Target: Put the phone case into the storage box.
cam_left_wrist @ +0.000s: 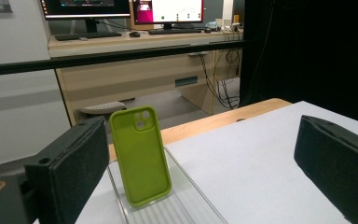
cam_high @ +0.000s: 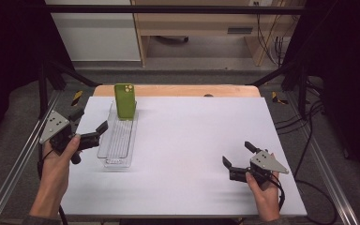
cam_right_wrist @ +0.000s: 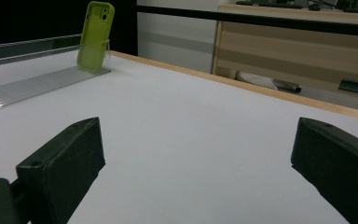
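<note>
A green phone case (cam_high: 125, 100) stands upright at the far end of a clear ribbed rack (cam_high: 118, 140) on the left of the white mat. In the left gripper view the phone case (cam_left_wrist: 141, 155) leans back in the rack (cam_left_wrist: 193, 205), camera cutout at the top. My left gripper (cam_high: 90, 123) is open beside the rack's left side, nothing between its jaws. My right gripper (cam_high: 237, 153) is open near the front right of the mat, away from the rack. The right gripper view has the case (cam_right_wrist: 94, 36) far off at the rack's (cam_right_wrist: 32, 84) end.
The white mat (cam_high: 187, 140) covers a wooden table whose far edge (cam_high: 178, 90) shows behind it. Black frame bars and cables flank both sides. A desk with monitors (cam_left_wrist: 121, 9) stands beyond the table.
</note>
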